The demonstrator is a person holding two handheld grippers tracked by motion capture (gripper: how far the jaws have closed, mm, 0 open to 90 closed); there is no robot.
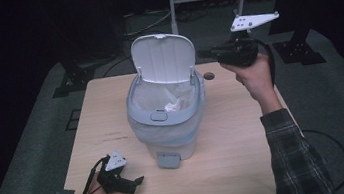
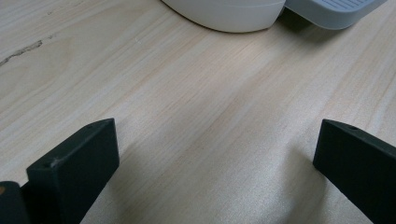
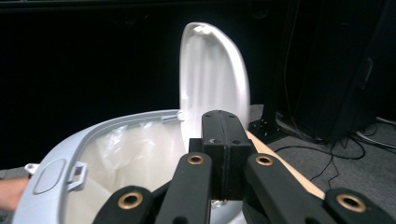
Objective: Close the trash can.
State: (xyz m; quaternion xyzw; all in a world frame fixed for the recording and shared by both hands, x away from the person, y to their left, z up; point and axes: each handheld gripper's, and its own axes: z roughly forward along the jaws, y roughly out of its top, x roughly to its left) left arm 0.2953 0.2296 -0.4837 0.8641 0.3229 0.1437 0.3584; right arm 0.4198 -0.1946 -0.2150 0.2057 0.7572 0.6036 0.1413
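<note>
High view, left to right: left hand-held gripper rests low on the worktop near its front-left corner, jaws spread wide with nothing but bare wood between them. At centre stands the pedal bin — lid raised upright, clear liner inside, crumpled white paper in it, grey pedal facing front. Right hand-held gripper is held aloft just right of the lid, pointing toward it; right gripper view shows its jaws pressed fully together — holding nothing.
</note>
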